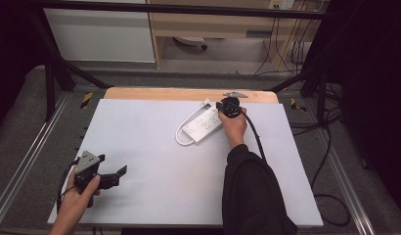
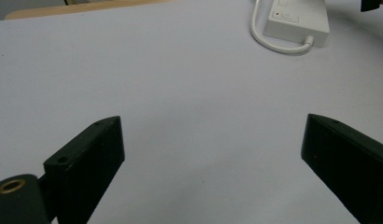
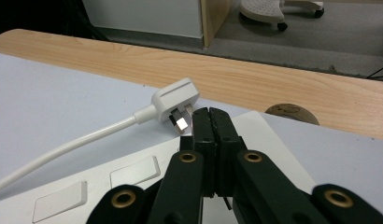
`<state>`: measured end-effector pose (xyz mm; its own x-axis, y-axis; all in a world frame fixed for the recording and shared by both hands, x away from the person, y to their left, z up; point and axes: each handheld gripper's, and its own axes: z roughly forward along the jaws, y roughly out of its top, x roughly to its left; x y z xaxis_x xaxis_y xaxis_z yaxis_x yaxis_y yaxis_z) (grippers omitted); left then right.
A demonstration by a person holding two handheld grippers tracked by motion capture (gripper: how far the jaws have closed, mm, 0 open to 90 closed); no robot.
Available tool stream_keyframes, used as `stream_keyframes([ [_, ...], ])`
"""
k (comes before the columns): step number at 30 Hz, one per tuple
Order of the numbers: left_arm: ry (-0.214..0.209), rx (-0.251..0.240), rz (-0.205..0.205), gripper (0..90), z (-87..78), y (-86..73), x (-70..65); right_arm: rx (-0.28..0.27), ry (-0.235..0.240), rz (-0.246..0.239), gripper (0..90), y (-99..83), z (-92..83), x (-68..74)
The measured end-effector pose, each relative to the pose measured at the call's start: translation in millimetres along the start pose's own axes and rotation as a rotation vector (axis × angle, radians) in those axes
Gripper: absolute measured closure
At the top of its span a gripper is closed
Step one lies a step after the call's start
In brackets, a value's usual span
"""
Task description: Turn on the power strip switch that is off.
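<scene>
Pressing shut jaws, right gripper [image 3: 209, 114] meets power strip [image 1: 204, 125] — plug [image 3: 175, 100] beside.

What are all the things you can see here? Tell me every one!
Power strip: one, white, far middle of the mat.
Plug: one, white, on the strip's cable, lying by the right gripper's tips.
Cable: one, white, looped beside the strip.
Mat: one, white, covering the table.
Table: one, wooden, edge showing at the far side.
Left gripper: one, black, open, near left corner.
Right gripper: one, black, jaws closed, over the strip.
</scene>
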<state>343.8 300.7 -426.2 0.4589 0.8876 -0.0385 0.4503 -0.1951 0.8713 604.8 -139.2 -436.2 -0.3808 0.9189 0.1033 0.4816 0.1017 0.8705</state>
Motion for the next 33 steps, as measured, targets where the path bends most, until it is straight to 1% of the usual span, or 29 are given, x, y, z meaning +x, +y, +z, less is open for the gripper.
stream_keyframes([
  [10, 0.001, 0.001, 0.0, 6.0, -0.1, 0.0, 0.2, 0.014, 0.005, 0.001, 90.0, -5.2, 6.3, 4.5],
  [16, 0.0, 0.0, -0.001, 6.0, 0.0, 0.0, -0.1, 0.014, 0.006, -0.001, 90.0, -6.6, 8.7, 5.9],
  [20, 0.0, 0.0, -0.001, 6.0, -0.1, 0.0, 0.0, 0.017, 0.007, 0.007, 90.0, -7.2, 9.7, 6.7],
  [29, 0.0, 0.0, -0.001, 6.0, -0.3, 0.1, -0.1, 0.02, 0.009, 0.007, 90.0, -7.8, 10.2, 6.7],
  [31, 0.001, 0.001, -0.001, 6.0, 0.0, 0.0, -0.1, 0.018, 0.011, 0.016, 90.0, -8.2, 10.3, 7.2],
  [33, 0.0, 0.002, 0.0, 6.0, -0.1, 0.0, -0.2, 0.016, 0.012, 0.012, 90.0, -8.1, 10.6, 7.6],
])
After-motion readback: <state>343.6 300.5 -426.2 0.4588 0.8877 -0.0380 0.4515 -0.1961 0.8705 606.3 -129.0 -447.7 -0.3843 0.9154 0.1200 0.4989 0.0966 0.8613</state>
